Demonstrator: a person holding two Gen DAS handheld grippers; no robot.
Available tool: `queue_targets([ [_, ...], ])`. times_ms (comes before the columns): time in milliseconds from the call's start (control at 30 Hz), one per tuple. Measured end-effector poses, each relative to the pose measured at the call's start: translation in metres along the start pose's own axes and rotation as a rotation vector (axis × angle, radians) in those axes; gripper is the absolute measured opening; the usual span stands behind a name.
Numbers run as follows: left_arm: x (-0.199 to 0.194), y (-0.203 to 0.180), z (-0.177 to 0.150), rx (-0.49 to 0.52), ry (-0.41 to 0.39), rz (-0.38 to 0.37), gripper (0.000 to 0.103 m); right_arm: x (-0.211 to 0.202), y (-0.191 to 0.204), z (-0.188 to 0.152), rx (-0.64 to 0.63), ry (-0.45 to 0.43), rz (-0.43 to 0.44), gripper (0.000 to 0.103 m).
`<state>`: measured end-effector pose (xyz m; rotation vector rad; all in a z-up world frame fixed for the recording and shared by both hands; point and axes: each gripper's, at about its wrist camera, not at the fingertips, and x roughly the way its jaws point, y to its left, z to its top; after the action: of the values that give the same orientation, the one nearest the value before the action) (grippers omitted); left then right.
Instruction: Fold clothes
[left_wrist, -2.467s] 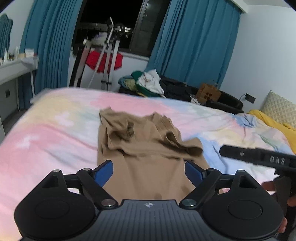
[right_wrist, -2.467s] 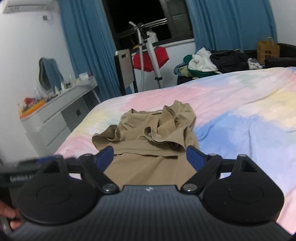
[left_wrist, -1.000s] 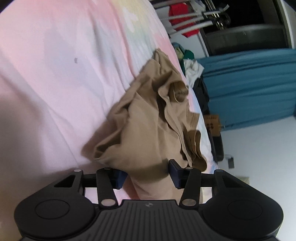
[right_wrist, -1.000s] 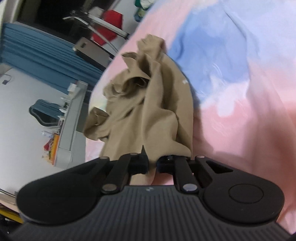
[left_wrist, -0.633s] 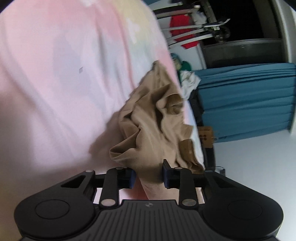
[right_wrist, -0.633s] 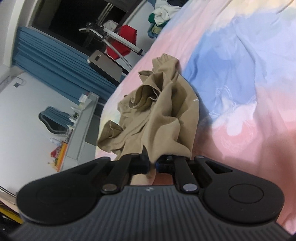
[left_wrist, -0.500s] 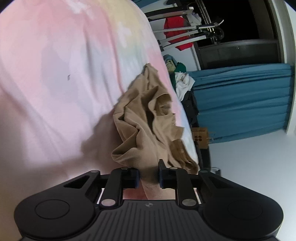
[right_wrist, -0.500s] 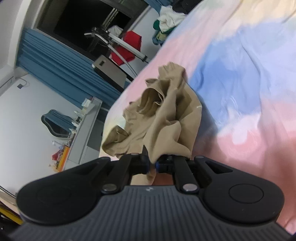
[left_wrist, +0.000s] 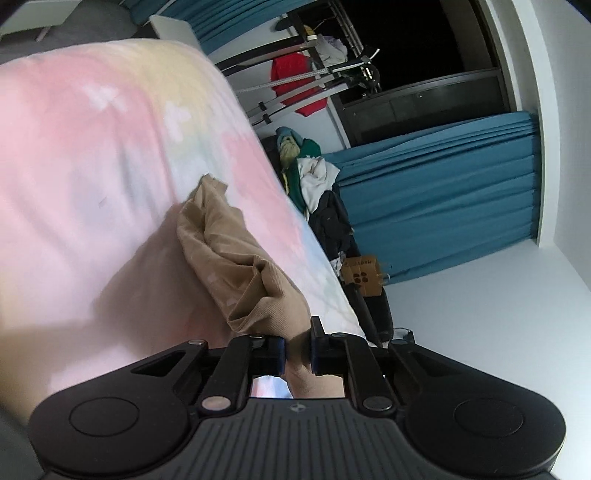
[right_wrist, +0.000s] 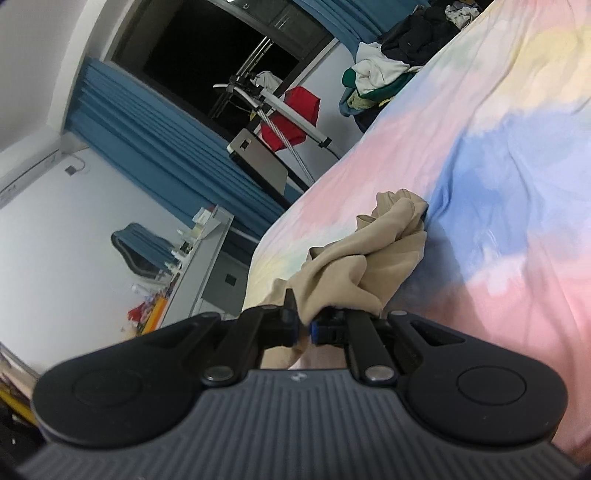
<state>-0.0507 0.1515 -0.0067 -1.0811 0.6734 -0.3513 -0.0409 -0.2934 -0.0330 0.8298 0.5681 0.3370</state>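
Covering the bed: 1 pastel sheet (left_wrist: 74, 155) | room: blue curtains (left_wrist: 436, 192), 1 drying rack (right_wrist: 280, 99) | 1 tan garment (left_wrist: 236, 258) lifted off sheet | left gripper (left_wrist: 297, 350) just closed onto it | right gripper (right_wrist: 303, 325) clamps it

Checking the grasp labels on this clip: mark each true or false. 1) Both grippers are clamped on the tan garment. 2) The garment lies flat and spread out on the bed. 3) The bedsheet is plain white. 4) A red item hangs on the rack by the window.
1) True: the left gripper, whose jaws have just been closing, and the right gripper each pinch the tan garment.
2) False: it is bunched and lifted at the gripped end.
3) False: the bedsheet is pastel pink, blue and yellow.
4) True: the red item hangs on the rack.
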Motion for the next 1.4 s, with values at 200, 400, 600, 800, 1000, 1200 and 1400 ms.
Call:
queue_targets([
  [200, -0.038, 0.012, -0.033, -0.064, 0.036, 0.034, 0.012, -0.049, 0.000, -0.048, 0.047, 0.045, -0.050, 0.010],
  [400, -0.017, -0.001, -0.008, -0.077, 0.018, 0.022, 0.013, -0.037, 0.008, -0.031, 0.088, 0.008, -0.046, 0.010],
  [600, 0.046, -0.017, 0.040, -0.101, -0.011, 0.041, 0.014, 0.017, 0.004, 0.016, 0.158, -0.010, -0.072, 0.010],
  [800, 0.140, -0.001, 0.094, -0.135, -0.034, 0.091, 0.014, 0.091, -0.020, 0.057, 0.238, -0.002, -0.109, 0.010],
  [1000, 0.215, 0.045, 0.121, -0.076, -0.012, 0.136, 0.014, 0.157, -0.073, 0.075, 0.245, 0.021, -0.084, 0.011],
  [1200, 0.254, 0.074, 0.128, -0.041, 0.019, 0.184, 0.015, 0.203, -0.118, 0.076, 0.268, 0.060, -0.096, 0.011],
  [1400, 0.256, 0.077, 0.127, 0.012, 0.010, 0.168, 0.023, 0.207, -0.118, 0.074, 0.236, 0.065, -0.100, 0.014],
])
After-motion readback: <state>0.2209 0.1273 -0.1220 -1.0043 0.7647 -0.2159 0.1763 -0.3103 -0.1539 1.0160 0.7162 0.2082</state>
